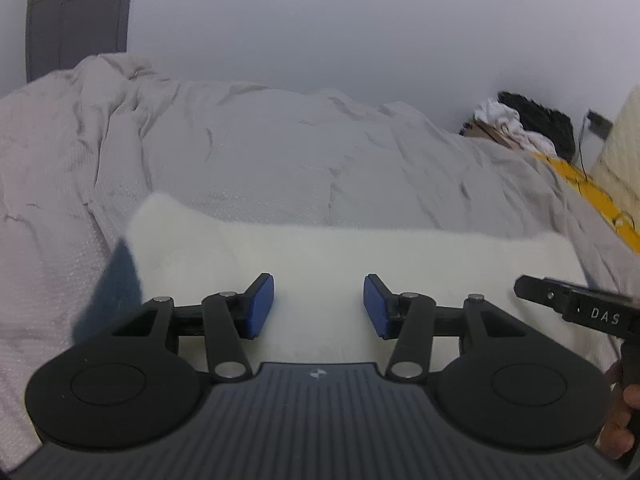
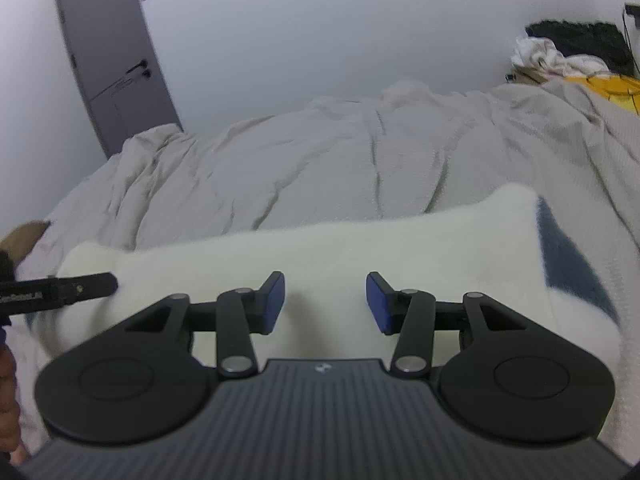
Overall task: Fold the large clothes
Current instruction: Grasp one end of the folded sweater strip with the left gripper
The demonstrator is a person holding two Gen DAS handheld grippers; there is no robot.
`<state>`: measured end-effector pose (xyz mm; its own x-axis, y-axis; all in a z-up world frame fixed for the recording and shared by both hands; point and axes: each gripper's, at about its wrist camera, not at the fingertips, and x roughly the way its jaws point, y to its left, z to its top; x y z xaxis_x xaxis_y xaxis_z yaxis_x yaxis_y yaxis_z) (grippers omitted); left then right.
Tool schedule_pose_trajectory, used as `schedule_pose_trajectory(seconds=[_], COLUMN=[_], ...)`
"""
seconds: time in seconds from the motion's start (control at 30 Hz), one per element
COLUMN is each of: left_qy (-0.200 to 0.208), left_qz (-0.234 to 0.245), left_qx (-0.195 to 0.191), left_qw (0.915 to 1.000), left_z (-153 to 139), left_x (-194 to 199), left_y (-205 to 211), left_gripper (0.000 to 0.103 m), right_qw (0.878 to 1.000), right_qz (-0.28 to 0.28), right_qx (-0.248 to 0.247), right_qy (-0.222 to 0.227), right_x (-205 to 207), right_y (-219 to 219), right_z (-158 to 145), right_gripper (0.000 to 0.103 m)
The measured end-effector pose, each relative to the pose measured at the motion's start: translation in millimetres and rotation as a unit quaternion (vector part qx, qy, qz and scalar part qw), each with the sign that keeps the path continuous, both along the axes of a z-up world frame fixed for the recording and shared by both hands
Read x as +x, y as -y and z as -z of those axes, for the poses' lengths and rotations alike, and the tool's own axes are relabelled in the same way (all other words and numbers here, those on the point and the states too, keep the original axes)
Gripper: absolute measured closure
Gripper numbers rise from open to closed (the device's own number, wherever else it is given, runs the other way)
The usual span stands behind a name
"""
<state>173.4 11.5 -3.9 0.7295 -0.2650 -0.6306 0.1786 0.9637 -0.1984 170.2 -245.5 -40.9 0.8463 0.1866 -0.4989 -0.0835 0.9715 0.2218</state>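
A fluffy white garment with a dark blue patch (image 1: 320, 264) lies folded into a long band across the near edge of the bed, straight under both grippers; its near side is hidden behind the tool bodies in both views, and its pile is blurred. The blue patch shows at the band's left end in the left wrist view and at its right end (image 2: 568, 256) in the right wrist view, so which end it really sits on cannot be told. The left gripper (image 1: 319, 306) hangs over the white pile with its blue-padded fingers spread apart, holding nothing. The right gripper (image 2: 325, 303) is likewise spread wide and empty above the band.

Each tool's black tip pokes into the other's view at the band's outer end, cut off by the frame.

Beyond the garment a rumpled pale grey bedspread (image 2: 320, 160) covers the bed up to the wall. At the far right corner sits a pile of white and black clothes (image 1: 524, 124), beside a yellow cloth (image 1: 588, 188) partly cut off. A grey door (image 2: 116, 60) stands at the far left.
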Motion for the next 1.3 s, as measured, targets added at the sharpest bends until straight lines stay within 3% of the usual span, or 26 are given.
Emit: schedule_pose_trajectory(seconds=[0.03, 0.07, 0.4, 0.53, 0.77, 0.93, 1.1, 1.23, 1.3], left_qy=[0.001, 0.004, -0.023, -0.019, -0.009, -0.008, -0.023, -0.045, -0.065], left_qz=[0.001, 0.002, -0.005, -0.011, -0.020, -0.022, -0.045, -0.073, -0.091], left_qx=[0.006, 0.014, 0.039, 0.056, 0.052, 0.020, -0.042, -0.115, -0.154], left_qw=[1.0000, 0.9999, 0.9989, 0.9982, 0.9984, 0.9995, 0.9979, 0.9896, 0.9817], left_z=[0.1, 0.3, 23.2, 28.8, 25.4, 12.1, 0.2, -1.5, 3.0], left_x=[-4.9, -8.6, 2.4, 9.3, 10.0, -6.1, -30.3, -47.0, -52.9], left_y=[2.7, 5.2, 14.0, 20.1, 21.6, 17.7, -0.8, -21.0, -33.6], left_gripper=[0.046, 0.046, 0.046, 0.046, 0.043, 0.026, 0.020, 0.018, 0.018], right_qw=[1.000, 1.000, 0.998, 0.997, 0.998, 0.998, 0.998, 0.998, 0.998], right_qz=[-0.003, -0.008, -0.029, -0.032, -0.030, -0.029, -0.029, -0.028, -0.027], right_qx=[-0.002, -0.002, -0.044, -0.056, -0.056, -0.051, -0.051, -0.053, -0.054], right_qy=[0.001, 0.004, -0.028, -0.033, -0.029, -0.027, -0.022, -0.023, -0.023], right_x=[-3.9, -7.5, 8.9, 20.9, 23.5, 20.7, 16.0, 14.1, 14.3], right_y=[-2.1, -3.9, -19.1, -26.8, -27.8, -26.8, -28.4, -30.3, -31.0], right_z=[-0.3, -0.1, 20.1, 31.8, 35.3, 34.3, 34.1, 32.9, 32.8], right_gripper=[0.030, 0.025, 0.022, 0.013, 0.012, 0.012, 0.012, 0.012, 0.012])
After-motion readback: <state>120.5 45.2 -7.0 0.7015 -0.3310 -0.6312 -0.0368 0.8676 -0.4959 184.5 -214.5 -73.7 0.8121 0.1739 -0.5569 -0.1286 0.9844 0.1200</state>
